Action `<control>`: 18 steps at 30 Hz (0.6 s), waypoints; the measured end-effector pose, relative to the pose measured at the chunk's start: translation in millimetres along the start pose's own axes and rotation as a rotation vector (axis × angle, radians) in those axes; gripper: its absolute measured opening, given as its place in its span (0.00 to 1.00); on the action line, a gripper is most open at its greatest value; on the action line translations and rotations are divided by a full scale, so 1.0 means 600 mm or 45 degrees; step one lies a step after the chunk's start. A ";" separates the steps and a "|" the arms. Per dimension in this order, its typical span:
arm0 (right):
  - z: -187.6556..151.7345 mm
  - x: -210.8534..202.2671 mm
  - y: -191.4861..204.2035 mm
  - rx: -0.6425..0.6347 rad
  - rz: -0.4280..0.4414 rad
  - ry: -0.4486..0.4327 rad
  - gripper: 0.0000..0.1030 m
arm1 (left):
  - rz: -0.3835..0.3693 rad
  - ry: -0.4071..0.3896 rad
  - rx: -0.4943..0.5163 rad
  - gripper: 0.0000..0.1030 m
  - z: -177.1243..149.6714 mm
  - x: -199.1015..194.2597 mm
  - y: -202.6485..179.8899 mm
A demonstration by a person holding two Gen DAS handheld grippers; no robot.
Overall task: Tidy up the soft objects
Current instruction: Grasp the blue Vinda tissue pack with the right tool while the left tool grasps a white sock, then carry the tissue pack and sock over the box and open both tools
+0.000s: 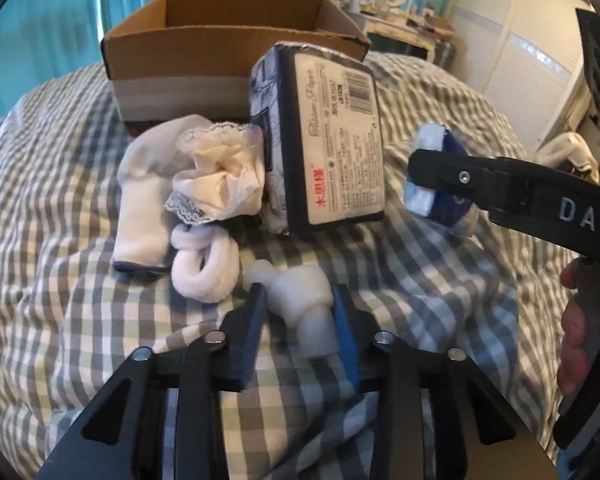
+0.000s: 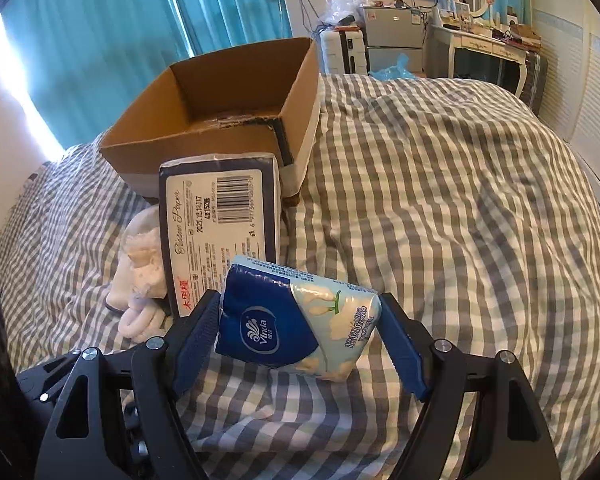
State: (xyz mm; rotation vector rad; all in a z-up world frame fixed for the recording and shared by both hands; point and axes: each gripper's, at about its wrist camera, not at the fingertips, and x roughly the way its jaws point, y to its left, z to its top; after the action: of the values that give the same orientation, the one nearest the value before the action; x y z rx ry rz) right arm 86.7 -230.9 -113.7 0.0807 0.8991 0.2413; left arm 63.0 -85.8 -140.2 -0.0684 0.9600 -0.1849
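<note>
My left gripper (image 1: 298,294) is shut on a rolled white sock (image 1: 300,300) just above the checked bed cover. Ahead lie a flat white sock (image 1: 142,208), a lace-trimmed white cloth (image 1: 220,172) and a coiled white sock (image 1: 204,268). A dark-edged tissue pack (image 1: 336,140) leans on the open cardboard box (image 1: 188,60). My right gripper (image 2: 300,312) is shut on a blue Vinda tissue pack (image 2: 296,320), held above the bed; the pack also shows in the left wrist view (image 1: 440,184). The big tissue pack (image 2: 220,232) and the box (image 2: 228,92) lie ahead of it.
The checked duvet (image 2: 440,200) covers the whole bed, rumpled near my left gripper. Teal curtains (image 2: 120,20) hang behind the box. A white dressing table (image 2: 484,48), a small fridge (image 2: 392,36) and a suitcase stand beyond the bed's far edge.
</note>
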 end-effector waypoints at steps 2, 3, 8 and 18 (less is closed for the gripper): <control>-0.003 0.002 0.003 -0.003 -0.002 -0.006 0.75 | -0.013 -0.007 -0.013 0.30 0.000 -0.005 0.002; -0.003 0.002 0.003 -0.004 -0.001 -0.009 0.75 | -0.020 -0.007 -0.015 0.30 -0.002 -0.007 0.004; 0.000 -0.007 0.012 -0.027 -0.001 -0.017 0.75 | -0.061 -0.028 -0.044 0.29 -0.011 -0.041 0.017; 0.097 -0.125 0.068 -0.169 -0.020 -0.176 0.75 | -0.047 -0.243 -0.005 0.28 0.042 -0.208 0.046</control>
State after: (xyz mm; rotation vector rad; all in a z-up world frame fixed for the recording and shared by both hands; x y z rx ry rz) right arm 80.2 -207.4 -13.2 -0.0326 0.7443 0.2770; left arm 17.1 -35.8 -28.6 -0.1054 0.7693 -0.2071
